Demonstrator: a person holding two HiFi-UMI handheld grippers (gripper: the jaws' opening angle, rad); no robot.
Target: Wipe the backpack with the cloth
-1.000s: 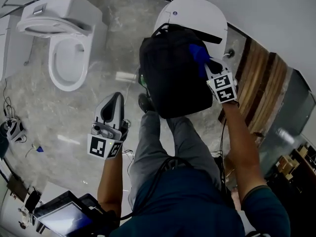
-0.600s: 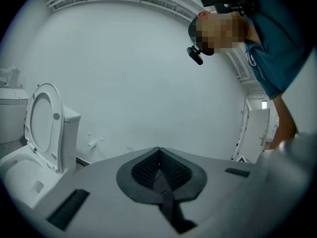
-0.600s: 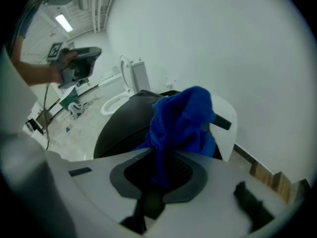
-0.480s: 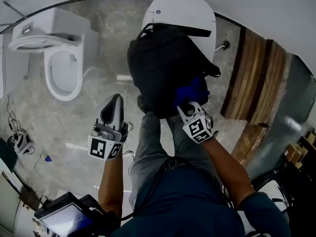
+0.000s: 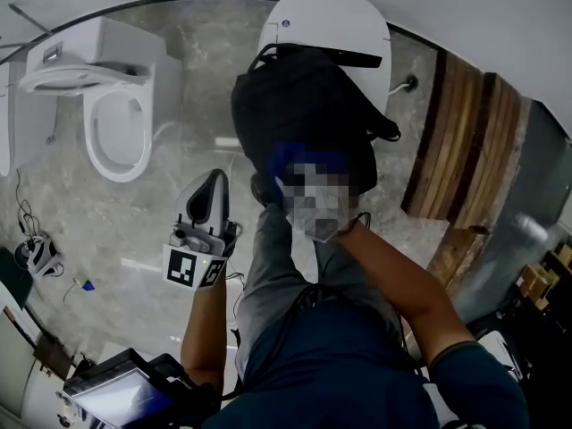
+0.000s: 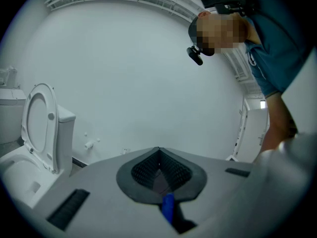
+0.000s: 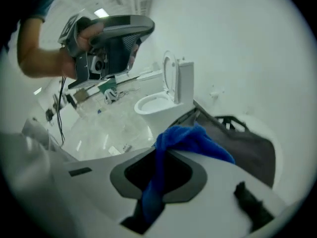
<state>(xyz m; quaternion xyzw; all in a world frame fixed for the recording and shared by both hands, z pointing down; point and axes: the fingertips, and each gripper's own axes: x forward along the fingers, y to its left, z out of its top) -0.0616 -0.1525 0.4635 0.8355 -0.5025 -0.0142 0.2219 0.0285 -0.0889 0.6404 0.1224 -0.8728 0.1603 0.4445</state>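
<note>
right gripper view – the right gripper [image 7: 163, 155] jaws are clamping the blue cloth [image 7: 190, 140] at the near edge of the black backpack [image 5: 304, 105], which is resting on a white fixture [image 5: 326, 21] – the left gripper [image 6: 159, 150] jaws are sitting closed, empty.

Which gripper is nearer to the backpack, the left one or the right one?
Right. The right gripper, jaws shut on the cloth, is at the backpack's near edge; the left gripper hangs apart, over the floor.
</note>
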